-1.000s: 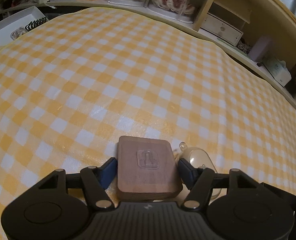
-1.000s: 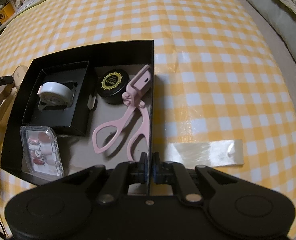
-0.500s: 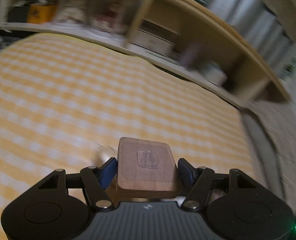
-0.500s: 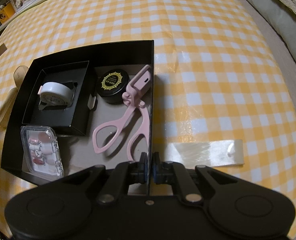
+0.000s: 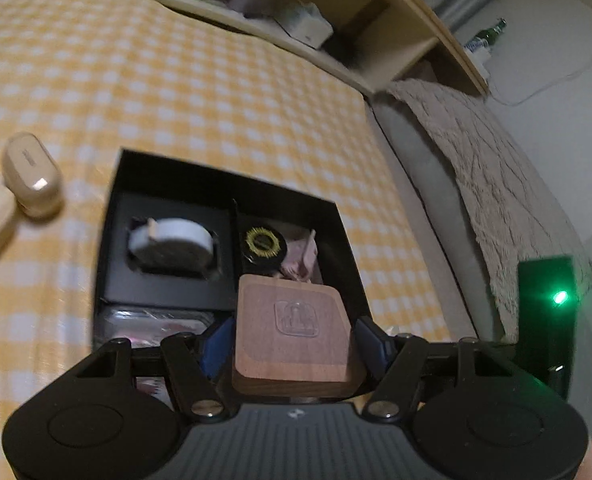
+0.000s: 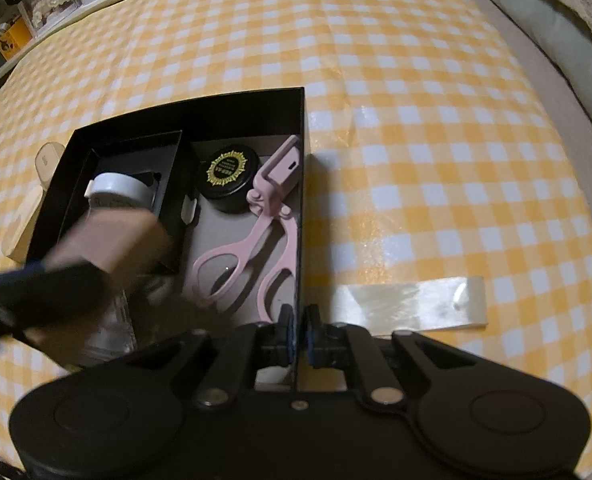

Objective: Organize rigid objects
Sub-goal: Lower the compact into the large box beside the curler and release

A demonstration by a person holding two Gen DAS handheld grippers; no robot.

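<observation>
- Two grippers work at one black box [image 6: 304, 128]. The right gripper [image 6: 299, 330] is nearly closed, its pads pinching the box's near right wall and so steadying it on the checked cloth [image 6: 436, 120].
- Nearest in the left view, the left gripper [image 5: 293, 340] has its blue pads clamped on the two long sides of a wooden block [image 5: 291, 328], which is held in the air above the near part of the box.
- By its look the block is rigid, solid and moderately heavy for its size, with smooth rounded edges. Its flat parallel sides are the sensible place to grip, and a firm squeeze should do no harm. The smooth wood could slide if the hold loosens.
- Below the block lies a clear case [image 5: 155, 316] at the near left of the box, partly hidden.
- Further in, pink scissor-like tongs [image 6: 255, 240] lie along the right wall, and a black jar [image 6: 227, 172] with a gold emblem sits beside their head.
- An inner tray at the far left holds a white round tin [image 5: 171, 244].
- Free floor for the block seems scarce; I judge the grey patch near the tongs the likeliest spot.
- Beyond the box on the left, a beige case [image 5: 31, 172] rests on the cloth.
</observation>
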